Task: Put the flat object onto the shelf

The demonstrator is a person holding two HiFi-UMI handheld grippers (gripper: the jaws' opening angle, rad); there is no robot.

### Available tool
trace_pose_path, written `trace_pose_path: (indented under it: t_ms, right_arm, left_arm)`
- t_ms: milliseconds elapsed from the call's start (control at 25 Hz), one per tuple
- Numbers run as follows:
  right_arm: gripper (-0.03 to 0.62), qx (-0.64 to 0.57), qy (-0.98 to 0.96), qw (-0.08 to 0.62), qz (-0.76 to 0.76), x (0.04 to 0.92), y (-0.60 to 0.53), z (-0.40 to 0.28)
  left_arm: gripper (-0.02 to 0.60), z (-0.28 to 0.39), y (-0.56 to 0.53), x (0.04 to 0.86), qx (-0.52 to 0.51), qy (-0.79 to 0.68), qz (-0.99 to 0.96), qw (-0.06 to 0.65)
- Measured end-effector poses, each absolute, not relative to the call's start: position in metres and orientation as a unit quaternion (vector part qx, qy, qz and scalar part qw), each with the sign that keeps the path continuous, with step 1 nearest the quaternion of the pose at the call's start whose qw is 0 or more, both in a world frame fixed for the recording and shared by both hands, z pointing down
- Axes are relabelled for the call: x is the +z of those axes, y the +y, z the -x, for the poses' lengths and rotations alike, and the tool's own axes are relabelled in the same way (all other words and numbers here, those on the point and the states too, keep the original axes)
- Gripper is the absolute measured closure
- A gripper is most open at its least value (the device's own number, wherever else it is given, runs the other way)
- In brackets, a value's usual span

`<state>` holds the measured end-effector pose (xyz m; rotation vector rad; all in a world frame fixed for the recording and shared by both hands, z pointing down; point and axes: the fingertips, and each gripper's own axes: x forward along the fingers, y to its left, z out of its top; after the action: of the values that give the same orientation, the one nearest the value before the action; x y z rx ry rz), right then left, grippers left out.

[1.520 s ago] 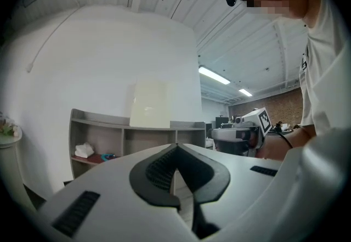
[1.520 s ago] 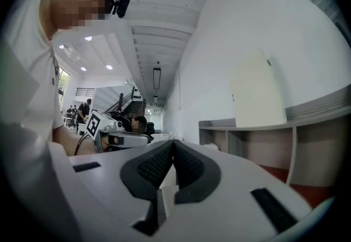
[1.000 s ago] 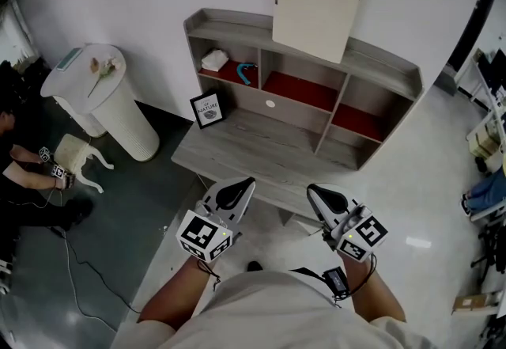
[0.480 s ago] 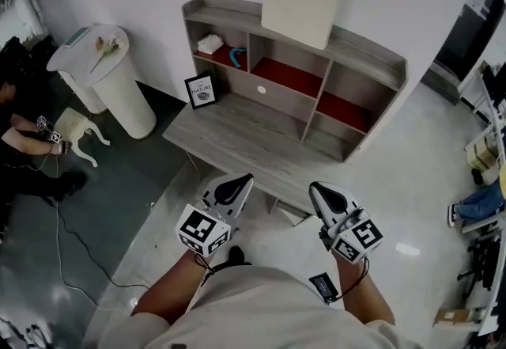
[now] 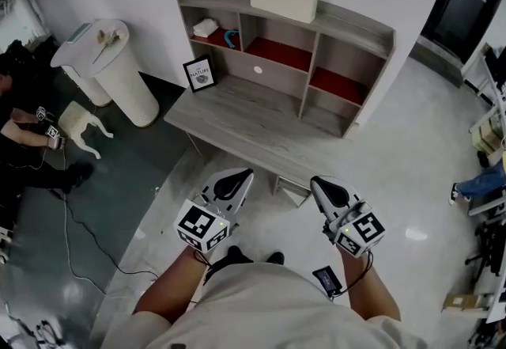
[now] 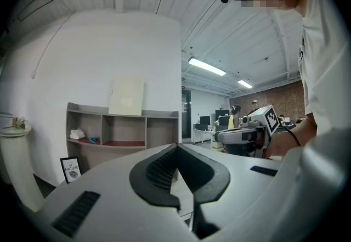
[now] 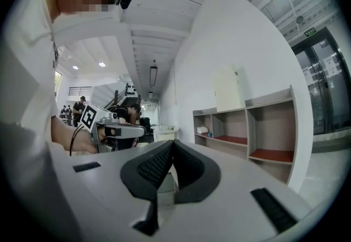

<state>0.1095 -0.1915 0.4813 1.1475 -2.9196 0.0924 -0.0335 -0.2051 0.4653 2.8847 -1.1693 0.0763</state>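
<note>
The shelf (image 5: 340,31) lies farther off than before; left tool (image 5: 235,180) and right tool (image 5: 323,187) clenched, empty.

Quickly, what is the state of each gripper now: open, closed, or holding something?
Left gripper: jaws closed, nothing between them.
Right gripper: jaws closed, nothing between them.

Left gripper (image 5: 243,175) and right gripper (image 5: 317,182) backed off. Desk (image 5: 237,119) edge was at the fingertips, now ahead of them, floor (image 5: 273,209) between.
</note>
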Motion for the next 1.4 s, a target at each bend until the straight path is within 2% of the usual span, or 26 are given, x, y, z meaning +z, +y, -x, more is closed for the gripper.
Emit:
trace_pose_path:
  t_ms: [360,880,1400]
  right_arm:
    - [0.576,0.033,-0.927,0.006,-0.373,0.482,-0.147,-0.083]
    - [0.576,-0.004,-0.927,0.018,-0.376,0.485,-0.057,0.033]
    - [0.576,-0.04,-0.925,0.021,-0.378,0.487,-0.001,0.097]
  left_arm:
    - [0.568,0.069,-0.161,0.463,0.033,-0.361,-0.932,0.007]
    - [0.568,0.18,-0.079,0.471,0.031,-0.347,-0.937,0.019]
    - [0.568,0.218,-0.027,0.475,0.019,-0.322,-0.947,0.0]
